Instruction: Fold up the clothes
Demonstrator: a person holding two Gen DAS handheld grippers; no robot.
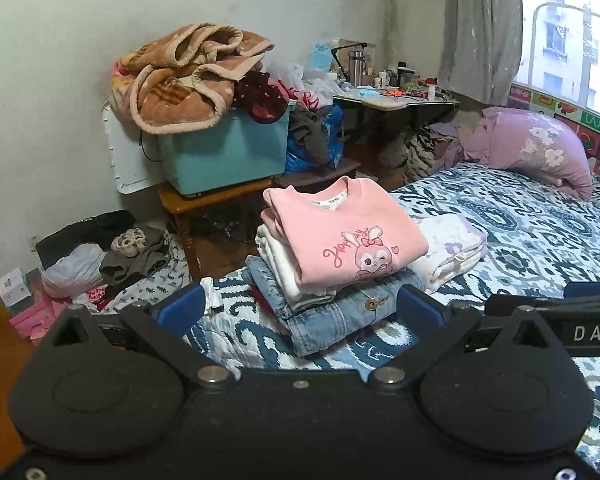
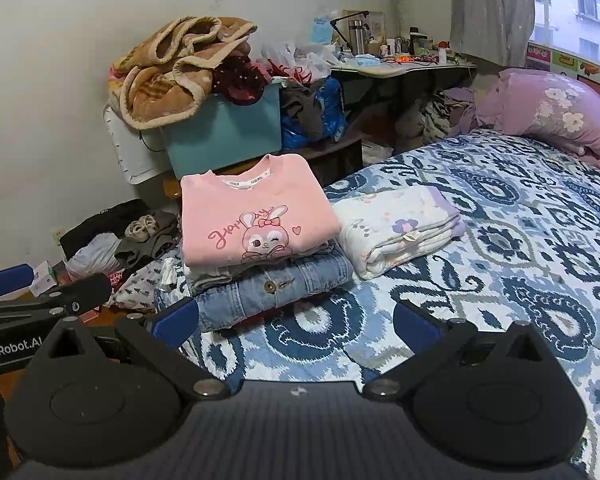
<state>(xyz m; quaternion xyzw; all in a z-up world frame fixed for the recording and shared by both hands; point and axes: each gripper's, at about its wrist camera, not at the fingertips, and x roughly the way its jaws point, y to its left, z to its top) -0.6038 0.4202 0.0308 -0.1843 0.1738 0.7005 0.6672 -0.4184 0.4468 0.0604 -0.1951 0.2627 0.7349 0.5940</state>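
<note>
A folded pink sweatshirt with a rabbit print (image 1: pixel 340 228) (image 2: pixel 252 216) tops a neat stack on the bed corner. Under it lie a folded white garment (image 1: pixel 284 268) and folded blue denim (image 1: pixel 332 320) (image 2: pixel 276 292). A folded white floral blanket (image 1: pixel 448 252) (image 2: pixel 400 228) lies just right of the stack. My left gripper (image 1: pixel 300 312) is open and empty, hovering just in front of the stack. My right gripper (image 2: pixel 296 320) is open and empty, in front of the stack and a little right. Each gripper shows at the edge of the other's view.
The bed has a blue patterned quilt (image 2: pixel 500 260) and a purple pillow (image 2: pixel 556 112) at the far end. Beyond the bed corner are a wooden stool with a teal bin (image 1: pixel 224 152) under a brown blanket (image 1: pixel 188 76), a cluttered desk (image 1: pixel 396 100), and clothes on the floor (image 1: pixel 100 264).
</note>
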